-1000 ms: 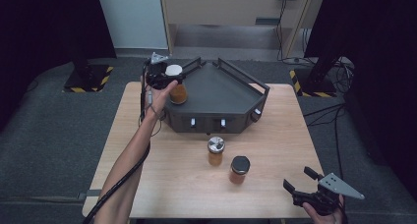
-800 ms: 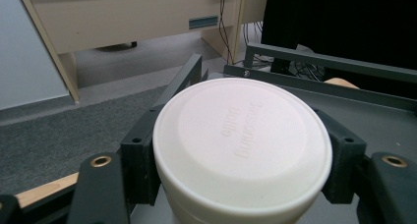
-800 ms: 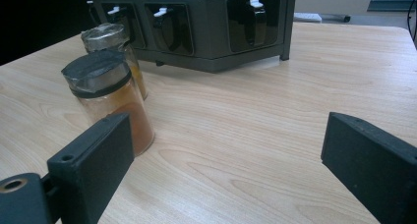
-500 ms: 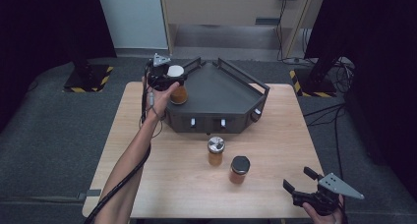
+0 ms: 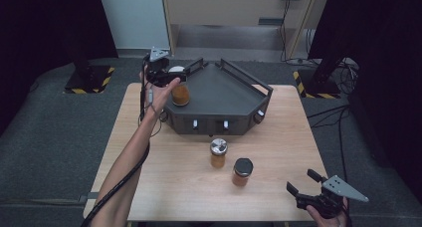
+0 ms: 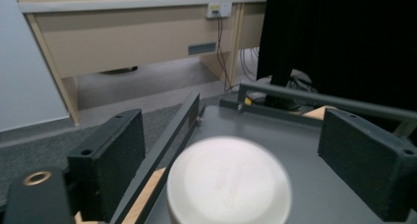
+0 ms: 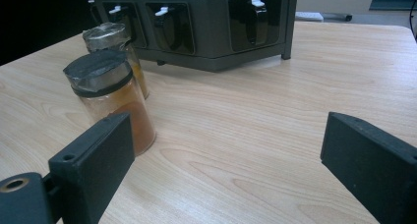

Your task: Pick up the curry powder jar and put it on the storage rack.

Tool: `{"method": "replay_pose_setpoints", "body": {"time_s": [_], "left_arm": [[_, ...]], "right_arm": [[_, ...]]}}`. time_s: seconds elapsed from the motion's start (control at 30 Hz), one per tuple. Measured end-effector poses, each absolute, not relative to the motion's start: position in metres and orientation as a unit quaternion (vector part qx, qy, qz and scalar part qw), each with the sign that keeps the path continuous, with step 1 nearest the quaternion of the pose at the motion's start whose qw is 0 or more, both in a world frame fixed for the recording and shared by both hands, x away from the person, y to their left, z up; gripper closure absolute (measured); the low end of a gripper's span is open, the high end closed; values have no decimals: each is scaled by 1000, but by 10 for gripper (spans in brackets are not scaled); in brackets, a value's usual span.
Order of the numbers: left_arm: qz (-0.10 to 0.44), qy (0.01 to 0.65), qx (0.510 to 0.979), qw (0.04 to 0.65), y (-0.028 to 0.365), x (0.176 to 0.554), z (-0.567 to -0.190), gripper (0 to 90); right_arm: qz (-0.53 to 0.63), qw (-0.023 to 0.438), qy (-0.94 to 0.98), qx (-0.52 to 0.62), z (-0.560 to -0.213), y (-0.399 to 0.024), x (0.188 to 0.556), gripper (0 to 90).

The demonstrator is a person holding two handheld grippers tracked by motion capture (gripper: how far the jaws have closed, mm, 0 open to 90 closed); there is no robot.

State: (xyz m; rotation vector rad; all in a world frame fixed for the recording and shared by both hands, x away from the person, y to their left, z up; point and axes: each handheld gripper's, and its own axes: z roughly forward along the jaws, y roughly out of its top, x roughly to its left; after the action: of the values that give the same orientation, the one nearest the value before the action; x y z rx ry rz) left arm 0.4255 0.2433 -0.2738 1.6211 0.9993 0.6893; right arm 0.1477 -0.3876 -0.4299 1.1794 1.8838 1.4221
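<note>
We are seeing the left gripper with jaws just opening around the white-lidded jar, standing on the dark rack. Right gripper is hovering open near the table's edge.

I can read no text, label, brand or number on anything here. The lids of the jars show no print, and the dark rack carries no legible marking on its front. The one sign I see is the yellow-and-black hazard striping on the base plates of the stands on the floor, beyond the left gripper; it bears no words.
</note>
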Motion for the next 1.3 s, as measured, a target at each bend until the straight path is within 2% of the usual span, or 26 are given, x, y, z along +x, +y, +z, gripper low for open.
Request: {"method": "replay_pose_setpoints", "body": {"time_s": [0.2, 0.73, 1.3], "left_arm": [[290, 399, 680, 542, 248, 413, -257, 58], [272, 342, 696, 570, 267, 366, -231, 29], [233, 285, 713, 597, 295, 314, -239, 29]], "right_arm": [[521, 250, 692, 432, -430, -387, 148, 61], [520, 250, 694, 432, -429, -386, 147, 60], [519, 253, 693, 432, -429, -386, 147, 58]]}}
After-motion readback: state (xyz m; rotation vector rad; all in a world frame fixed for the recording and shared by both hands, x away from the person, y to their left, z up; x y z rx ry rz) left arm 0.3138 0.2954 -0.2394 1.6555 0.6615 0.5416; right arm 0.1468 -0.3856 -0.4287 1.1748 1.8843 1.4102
